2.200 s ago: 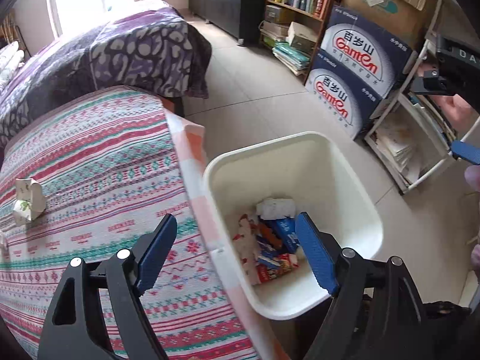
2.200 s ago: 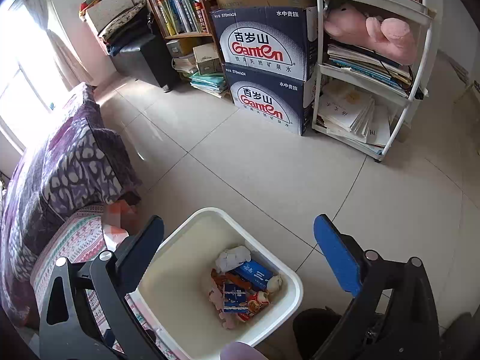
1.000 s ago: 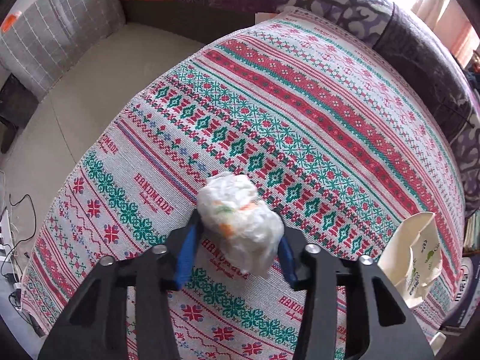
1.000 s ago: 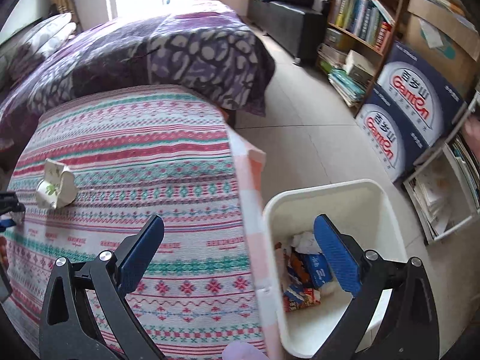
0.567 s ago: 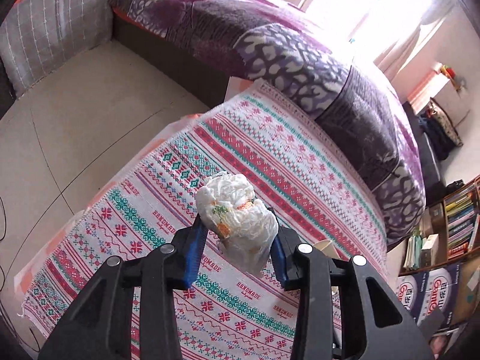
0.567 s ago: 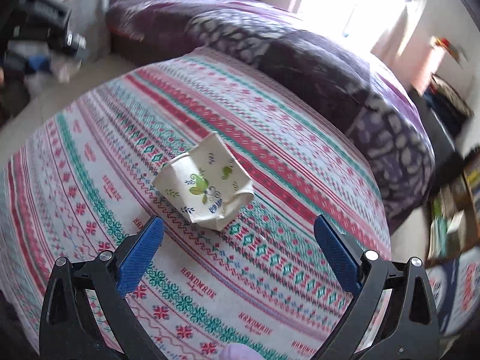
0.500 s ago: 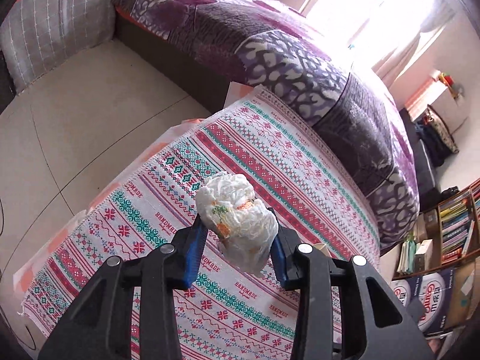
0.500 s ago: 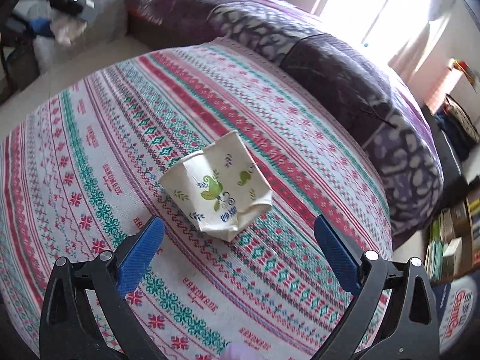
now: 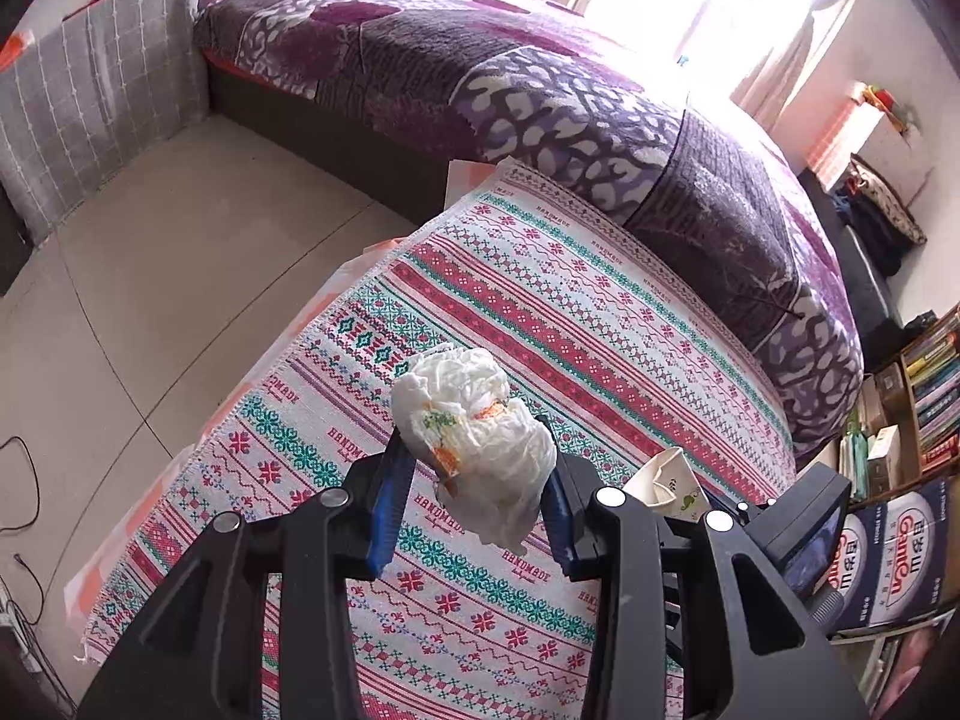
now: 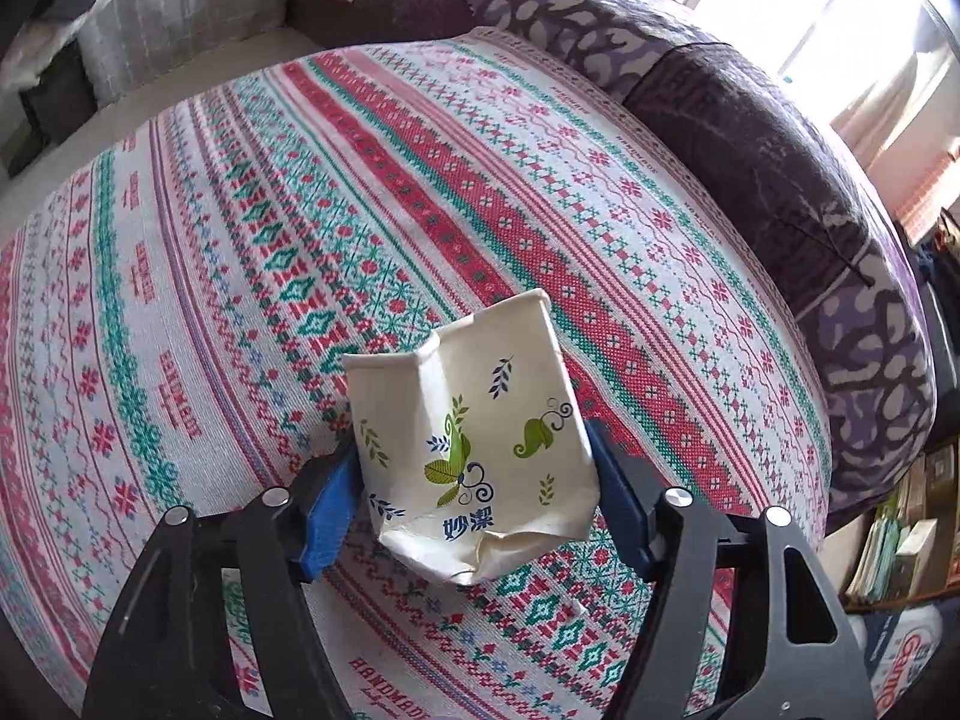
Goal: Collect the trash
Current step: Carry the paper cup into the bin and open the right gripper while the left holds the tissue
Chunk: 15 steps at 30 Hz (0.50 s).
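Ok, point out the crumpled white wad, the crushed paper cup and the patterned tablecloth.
crumpled white wad (image 9: 474, 420): left wrist view, its middle.
crushed paper cup (image 10: 480, 438): right wrist view, printed side.
patterned tablecloth (image 10: 240, 240): right wrist view, bare stretch.

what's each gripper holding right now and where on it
The left gripper grips a crumpled wad by its lower sides. The right gripper's jaws have just been closing on a crushed paper cup, pads at its sides.

Right hand-held gripper (image 10: 474, 492) closing — crushed cup (image 10: 474, 450) between.
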Motion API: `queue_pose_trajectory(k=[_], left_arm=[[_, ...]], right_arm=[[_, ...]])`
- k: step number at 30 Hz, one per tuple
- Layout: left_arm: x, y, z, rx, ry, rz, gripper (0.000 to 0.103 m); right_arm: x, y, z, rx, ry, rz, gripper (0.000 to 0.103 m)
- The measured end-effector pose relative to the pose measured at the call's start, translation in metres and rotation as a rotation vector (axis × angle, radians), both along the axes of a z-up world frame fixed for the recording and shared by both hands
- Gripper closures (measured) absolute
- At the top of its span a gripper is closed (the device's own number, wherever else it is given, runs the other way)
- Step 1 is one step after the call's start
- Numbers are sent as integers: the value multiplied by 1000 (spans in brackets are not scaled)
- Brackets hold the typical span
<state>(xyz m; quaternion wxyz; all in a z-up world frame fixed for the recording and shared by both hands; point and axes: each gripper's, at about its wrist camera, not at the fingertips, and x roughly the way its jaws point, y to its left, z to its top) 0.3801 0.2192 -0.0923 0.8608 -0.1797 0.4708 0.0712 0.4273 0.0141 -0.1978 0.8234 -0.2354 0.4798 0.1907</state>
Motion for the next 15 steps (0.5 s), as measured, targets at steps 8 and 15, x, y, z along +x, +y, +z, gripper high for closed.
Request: queue_pose_trajectory(k=[8, 15], left_arm=[[-19, -12, 31, 52, -107, -1, 64], [-44, -33, 63, 100, -218, -10, 64]], right_arm=[[-27, -23, 73, 181, -170, -245, 40], [-64, -58, 142, 271, -327, -424, 39]])
